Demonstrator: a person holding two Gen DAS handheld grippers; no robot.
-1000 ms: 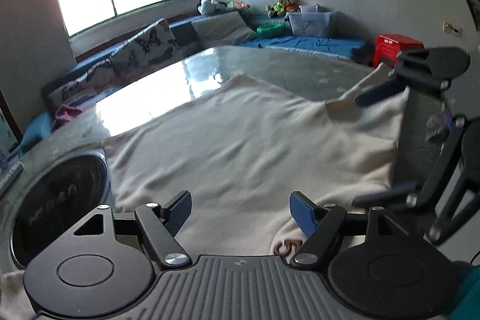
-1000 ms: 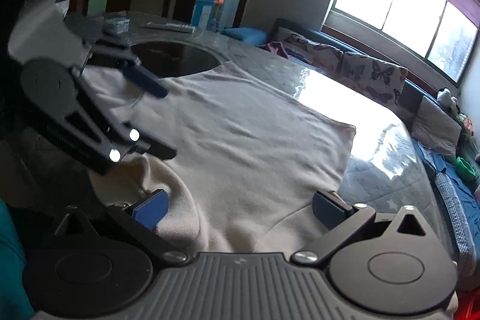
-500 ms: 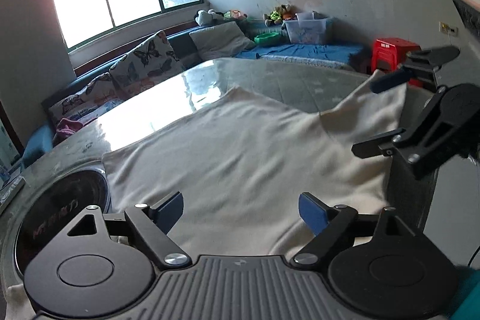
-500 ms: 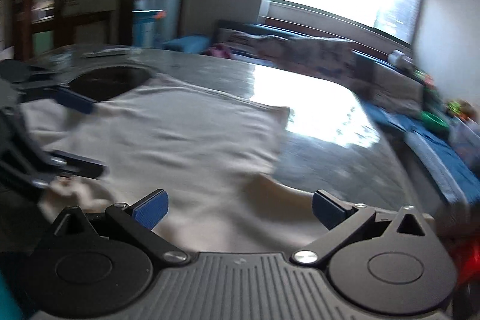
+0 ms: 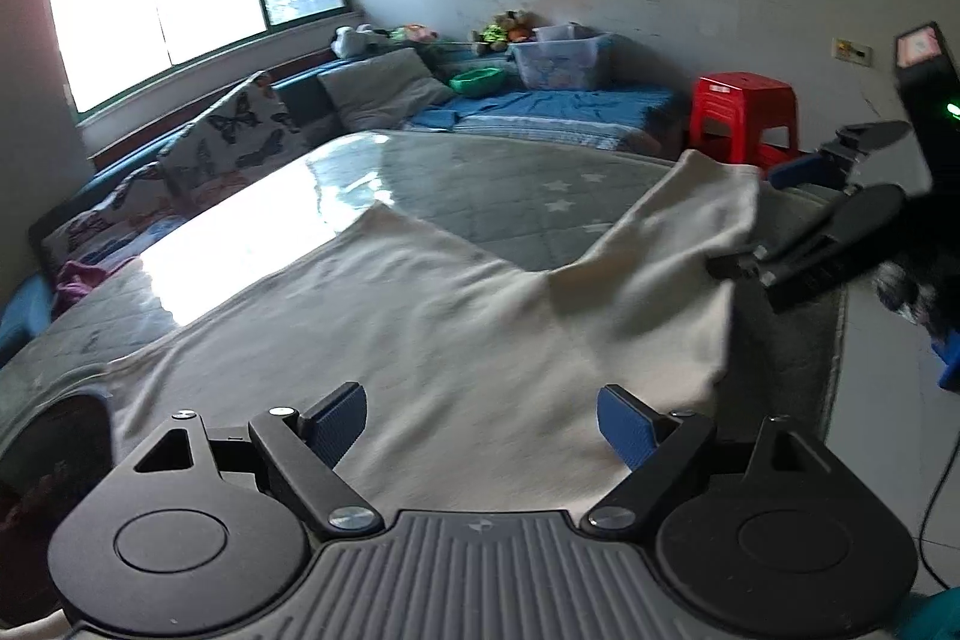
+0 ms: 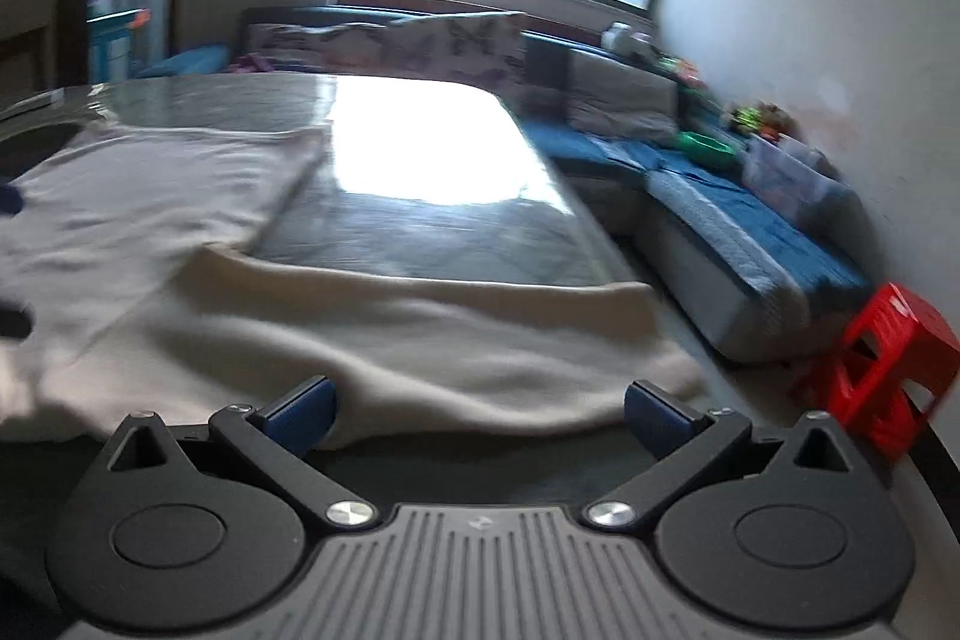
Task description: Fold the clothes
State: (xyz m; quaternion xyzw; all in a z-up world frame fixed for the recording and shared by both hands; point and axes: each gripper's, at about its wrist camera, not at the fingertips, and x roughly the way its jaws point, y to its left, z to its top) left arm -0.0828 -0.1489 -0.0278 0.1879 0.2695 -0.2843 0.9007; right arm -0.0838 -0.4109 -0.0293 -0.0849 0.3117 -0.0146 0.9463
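Note:
A cream shirt (image 5: 420, 316) lies spread flat on the glass-topped table (image 5: 480, 184); it also shows in the right wrist view (image 6: 372, 334). Its sleeve (image 5: 678, 244) reaches toward the table's right edge. My left gripper (image 5: 480, 415) is open and empty, low over the shirt's near edge. My right gripper (image 6: 477, 409) is open and empty just short of the sleeve's near edge; it also shows in the left wrist view (image 5: 798, 214) at the right, beside the sleeve end.
A red plastic stool (image 5: 744, 112) stands past the table's right edge, also seen in the right wrist view (image 6: 882, 358). A sofa with butterfly cushions (image 5: 228, 130) and blue bedding with a clear bin (image 5: 564, 58) line the walls. A dark round recess (image 5: 54, 436) sits in the table at left.
My right gripper has swung right, from over the shirt's collar side to the sleeve at the table's right edge. My left gripper has drawn back and up a little. Both stay open.

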